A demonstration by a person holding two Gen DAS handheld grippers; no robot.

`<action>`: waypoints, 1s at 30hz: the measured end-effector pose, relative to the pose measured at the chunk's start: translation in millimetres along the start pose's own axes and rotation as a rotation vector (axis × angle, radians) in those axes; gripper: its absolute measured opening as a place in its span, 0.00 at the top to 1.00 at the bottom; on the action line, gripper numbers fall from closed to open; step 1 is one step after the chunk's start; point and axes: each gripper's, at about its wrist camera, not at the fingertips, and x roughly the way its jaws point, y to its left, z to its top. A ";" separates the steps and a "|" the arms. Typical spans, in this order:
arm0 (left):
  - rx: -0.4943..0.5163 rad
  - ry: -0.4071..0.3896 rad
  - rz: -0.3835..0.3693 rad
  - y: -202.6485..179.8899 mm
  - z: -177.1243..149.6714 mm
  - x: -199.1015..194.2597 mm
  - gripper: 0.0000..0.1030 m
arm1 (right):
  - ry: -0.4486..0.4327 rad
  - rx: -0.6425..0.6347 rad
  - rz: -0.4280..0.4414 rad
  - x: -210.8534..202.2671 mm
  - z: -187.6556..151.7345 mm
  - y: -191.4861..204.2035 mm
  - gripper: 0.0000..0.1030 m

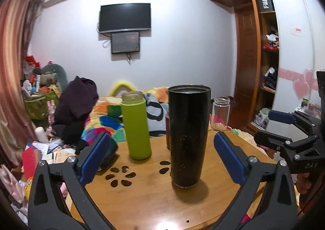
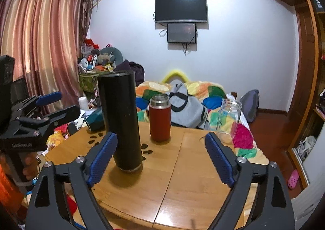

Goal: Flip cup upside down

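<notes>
A tall black cup (image 1: 189, 134) stands upright, mouth up, on the round wooden table (image 1: 150, 195). It also shows in the right wrist view (image 2: 121, 120), left of centre. My left gripper (image 1: 162, 157) is open and empty, its blue pads on either side of the cup but short of it. My right gripper (image 2: 160, 159) is open and empty, with the cup just inside its left pad. Each gripper shows in the other's view: the right one (image 1: 284, 128) at the right edge, the left one (image 2: 50, 106) at the left edge.
A green bottle (image 1: 137, 125) stands left of the cup. A red flask (image 2: 159, 118) stands behind it, and a clear glass jar (image 2: 228, 120) at the table's far right edge. A dark teal object (image 2: 95, 120) lies at the far left. A cluttered bed is behind.
</notes>
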 end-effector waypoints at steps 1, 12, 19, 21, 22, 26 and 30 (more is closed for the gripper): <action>-0.008 -0.010 0.010 0.7 -1.0 -4.0 0.00 | -0.012 -0.005 -0.010 -3.4 0.7 3.3 0.05; -0.045 -0.095 0.094 -4.6 -12.4 -36.9 0.00 | -0.115 -0.022 -0.046 -35.2 5.0 33.9 0.00; -0.067 -0.122 0.095 -1.3 -8.8 -50.1 0.00 | -0.152 -0.010 -0.029 -46.1 8.9 37.3 0.00; -0.068 -0.125 0.098 -1.9 -9.7 -51.3 0.00 | -0.156 -0.002 -0.022 -48.1 9.3 37.8 0.00; -0.068 -0.125 0.099 -1.8 -9.9 -51.7 0.00 | -0.158 0.001 -0.020 -48.7 9.6 37.8 0.00; -0.063 -0.131 0.106 -3.7 -12.4 -53.7 0.00 | -0.157 0.002 -0.022 -50.7 9.2 38.3 0.00; -0.060 -0.134 0.106 -4.8 -13.3 -55.2 0.00 | -0.155 0.006 -0.025 -51.7 9.9 37.3 0.00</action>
